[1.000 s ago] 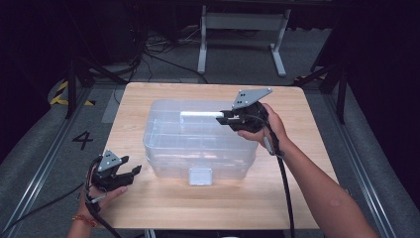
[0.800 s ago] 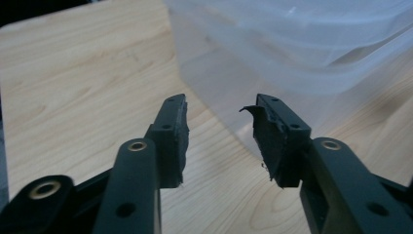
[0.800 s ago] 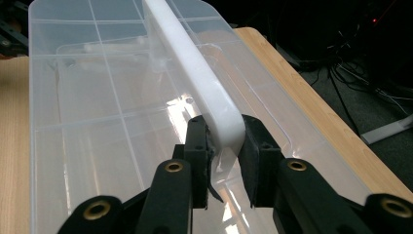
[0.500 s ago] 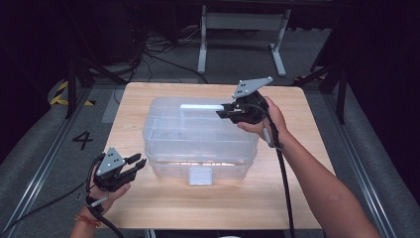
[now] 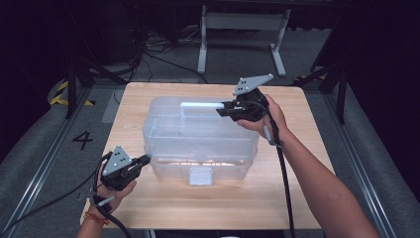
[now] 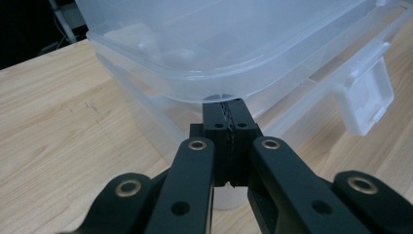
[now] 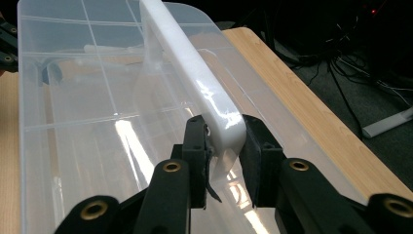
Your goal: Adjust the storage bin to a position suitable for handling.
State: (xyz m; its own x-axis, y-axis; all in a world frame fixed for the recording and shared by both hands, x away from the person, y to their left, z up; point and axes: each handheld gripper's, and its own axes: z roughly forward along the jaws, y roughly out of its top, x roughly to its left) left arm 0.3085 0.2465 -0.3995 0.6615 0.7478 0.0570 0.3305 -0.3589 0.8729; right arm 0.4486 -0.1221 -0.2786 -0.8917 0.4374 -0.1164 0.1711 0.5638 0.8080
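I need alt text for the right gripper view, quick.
The right gripper is clamped on the end of the white handle atop a clear plastic box. The box sits on a wooden table, cables on the dark floor beyond.

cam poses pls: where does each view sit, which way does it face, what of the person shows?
High view: above the person's side, facing forward and down at table; both forearms, left tongs, right tongs.
Left gripper view: on the left tongs, shut at box rim.
Right gripper view: on the right tongs, clamping handle.
All three share the box.
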